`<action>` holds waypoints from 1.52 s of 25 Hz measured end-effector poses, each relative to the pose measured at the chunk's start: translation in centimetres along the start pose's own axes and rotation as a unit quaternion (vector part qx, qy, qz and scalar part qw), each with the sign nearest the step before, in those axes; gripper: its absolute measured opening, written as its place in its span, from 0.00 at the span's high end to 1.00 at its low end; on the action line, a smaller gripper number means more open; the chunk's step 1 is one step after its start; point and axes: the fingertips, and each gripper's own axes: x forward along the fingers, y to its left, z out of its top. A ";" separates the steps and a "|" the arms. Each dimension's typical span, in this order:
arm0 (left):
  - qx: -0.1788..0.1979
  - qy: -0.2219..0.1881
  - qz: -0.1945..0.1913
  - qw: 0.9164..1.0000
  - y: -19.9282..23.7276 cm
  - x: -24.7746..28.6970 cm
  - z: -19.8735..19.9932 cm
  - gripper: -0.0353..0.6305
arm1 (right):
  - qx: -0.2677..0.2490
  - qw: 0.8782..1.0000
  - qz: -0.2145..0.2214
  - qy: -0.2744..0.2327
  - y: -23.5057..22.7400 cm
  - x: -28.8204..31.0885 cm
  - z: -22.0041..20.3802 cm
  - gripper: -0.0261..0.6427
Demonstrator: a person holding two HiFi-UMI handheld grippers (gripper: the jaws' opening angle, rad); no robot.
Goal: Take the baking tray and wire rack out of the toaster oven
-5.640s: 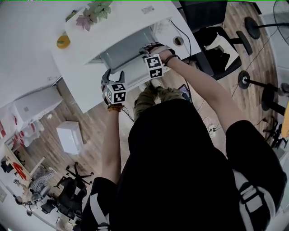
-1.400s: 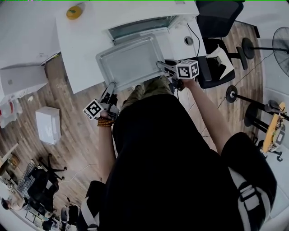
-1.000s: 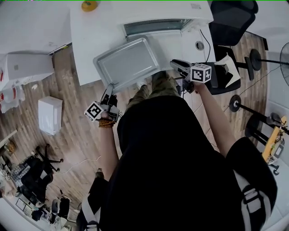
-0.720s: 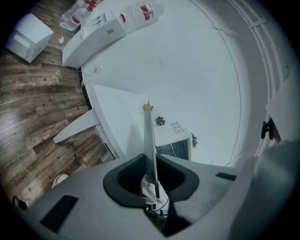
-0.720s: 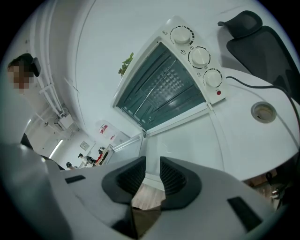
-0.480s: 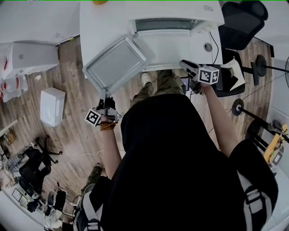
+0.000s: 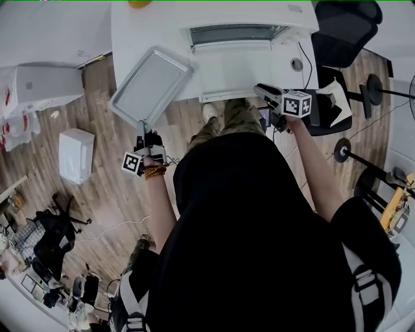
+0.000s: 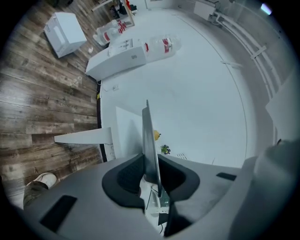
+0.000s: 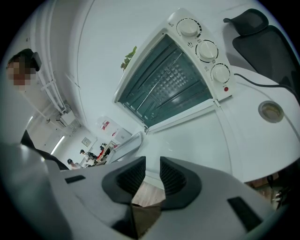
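Observation:
The silver baking tray (image 7: 150,84) hangs over the white table's (image 7: 133,39) left front corner, partly above the floor. My left gripper (image 7: 143,128) holds its near rim. In the left gripper view the tray (image 8: 149,140) stands edge-on between the pads; the jaws have just been opening a little, with the rim still between them. My right gripper (image 7: 258,89) hovers at the table's front edge, its jaws narrowly apart around nothing (image 9: 151,176). The white toaster oven (image 9: 176,79) faces it, and the wire rack (image 9: 174,75) shows as a grid inside.
A round cable hole (image 7: 297,64) sits in the table right of the oven (image 7: 237,32). A black office chair (image 7: 340,39) stands at the right. On the wooden floor to the left is a white box (image 7: 76,154). A yellow object (image 7: 139,3) lies at the table's back.
The tray has swung left, from in front of the oven to the table's left corner, carried by my left gripper. The right gripper has stayed in place.

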 end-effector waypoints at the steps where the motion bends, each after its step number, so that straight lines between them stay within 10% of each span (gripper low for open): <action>1: 0.001 -0.004 0.002 1.000 0.0 0.5 0.1 0.82 | -0.001 1.000 0.001 0.001 0.0 0.0 0.0 0.83; 7: 0.029 -0.020 0.042 0.999 0.1 3.3 0.5 0.82 | -0.003 1.000 0.003 0.005 0.1 -0.6 -0.4 0.83; 11: 0.153 0.037 0.126 0.979 0.4 4.9 -0.2 0.84 | 0.000 1.000 0.009 0.005 0.2 -0.4 -0.3 0.83; 16: 0.339 0.179 0.235 0.893 1.8 5.4 -2.9 0.57 | -0.008 1.000 0.017 0.021 0.6 0.0 -0.9 0.83; 22: 0.492 0.214 0.334 0.775 3.4 3.7 -1.6 0.51 | -0.022 0.999 0.022 0.029 0.8 0.6 -1.0 0.83; 26: 0.490 0.192 0.322 0.787 1.7 3.4 -1.0 0.51 | -0.048 0.998 0.020 0.025 1.0 0.7 0.0 0.83; 33: 0.547 0.201 0.271 0.766 -2.2 5.8 -2.2 0.51 | -0.074 0.997 0.025 0.000 1.0 1.1 3.3 0.83; 38: 0.574 0.216 0.183 0.769 -6.3 10.3 -6.1 0.51 | -0.082 0.996 0.028 -0.018 0.9 1.5 5.3 0.83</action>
